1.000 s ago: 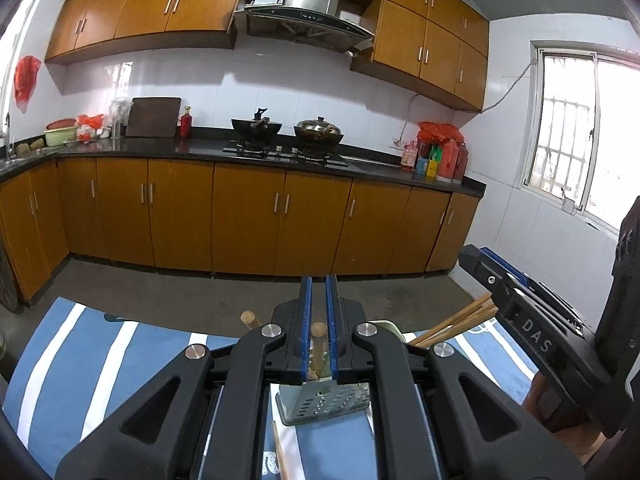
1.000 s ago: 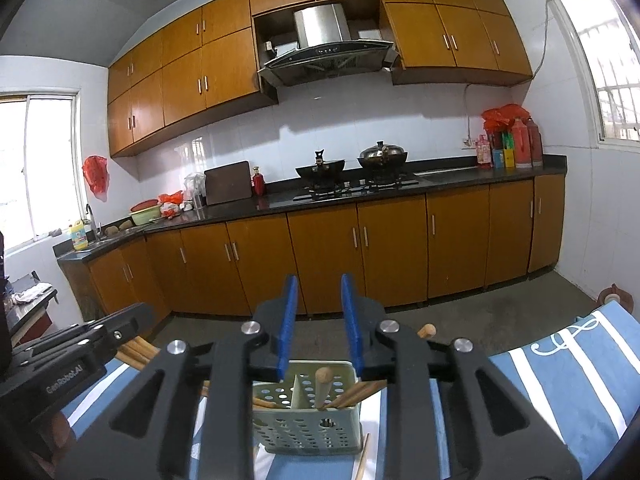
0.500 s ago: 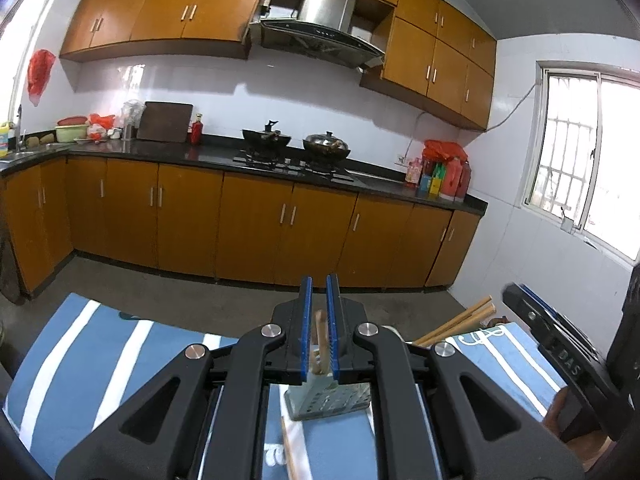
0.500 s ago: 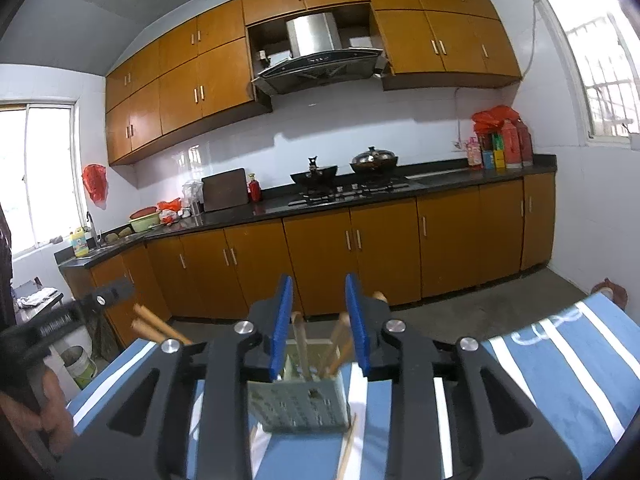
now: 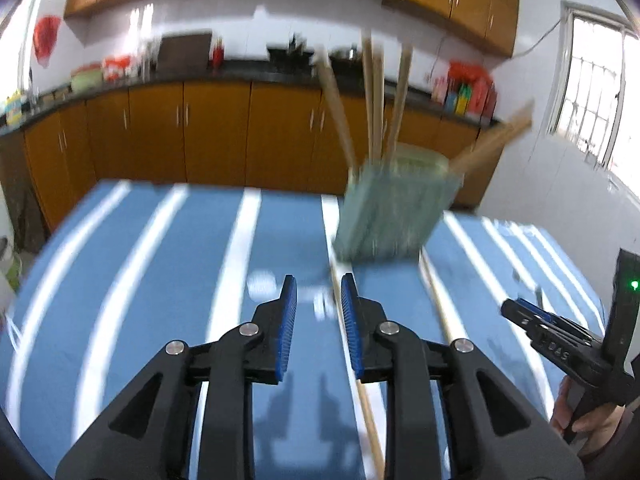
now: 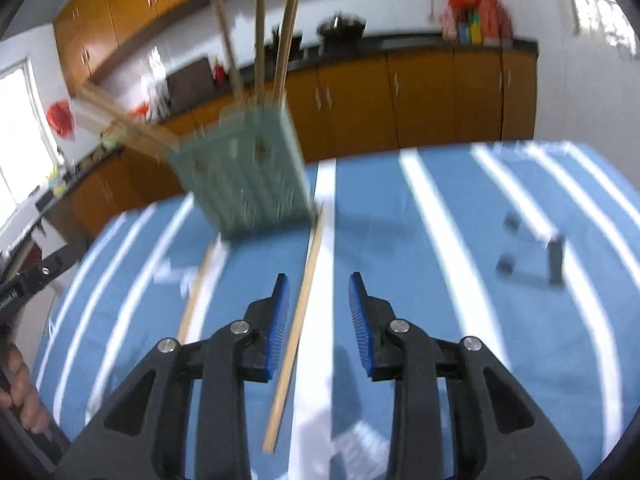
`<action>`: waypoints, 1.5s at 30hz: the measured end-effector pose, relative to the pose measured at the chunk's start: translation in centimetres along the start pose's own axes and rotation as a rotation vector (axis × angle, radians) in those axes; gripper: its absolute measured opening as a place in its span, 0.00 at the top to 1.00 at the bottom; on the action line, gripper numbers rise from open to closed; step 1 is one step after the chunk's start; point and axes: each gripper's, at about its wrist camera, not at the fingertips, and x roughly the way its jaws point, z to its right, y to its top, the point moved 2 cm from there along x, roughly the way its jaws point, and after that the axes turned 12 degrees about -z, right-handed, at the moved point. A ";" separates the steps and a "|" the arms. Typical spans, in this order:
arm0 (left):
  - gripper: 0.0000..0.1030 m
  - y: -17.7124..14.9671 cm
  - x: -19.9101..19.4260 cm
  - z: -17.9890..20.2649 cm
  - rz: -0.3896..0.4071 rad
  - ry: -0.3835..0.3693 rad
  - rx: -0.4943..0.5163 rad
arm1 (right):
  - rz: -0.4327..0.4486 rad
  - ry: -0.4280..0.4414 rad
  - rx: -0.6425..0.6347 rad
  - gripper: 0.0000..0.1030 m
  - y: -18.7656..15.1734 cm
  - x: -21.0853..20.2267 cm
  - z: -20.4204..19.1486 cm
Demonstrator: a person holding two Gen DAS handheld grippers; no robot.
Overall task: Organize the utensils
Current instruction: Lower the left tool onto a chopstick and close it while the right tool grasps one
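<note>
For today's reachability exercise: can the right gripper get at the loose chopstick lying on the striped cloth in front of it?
Probably yes: the right gripper is open, the chopstick lies flat between its fingers, nothing covering it.

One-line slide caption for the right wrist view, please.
Open right gripper above a loose wooden chopstick on the blue-and-white striped cloth, near the pale green perforated utensil holder.

The right gripper [image 6: 316, 292] hangs with jaws apart over the blue striped tablecloth [image 6: 440, 216], a loose chopstick [image 6: 298, 320] lying between its fingers; ahead, the blurred green utensil holder [image 6: 248, 172] holds upright chopsticks [image 6: 260, 32]
</note>
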 end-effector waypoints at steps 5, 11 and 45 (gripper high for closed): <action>0.77 -3.2 2.6 0.2 -0.099 -0.022 -0.040 | -0.107 0.008 -0.042 0.72 -2.6 2.8 -2.1; 0.77 -4.8 3.8 -0.2 -0.148 -0.022 -0.055 | -0.149 -0.036 -0.072 0.76 -3.6 4.6 -3.1; 0.93 -5.9 7.3 3.4 -0.268 0.060 0.067 | -0.109 -0.183 0.112 0.92 -2.4 3.5 3.7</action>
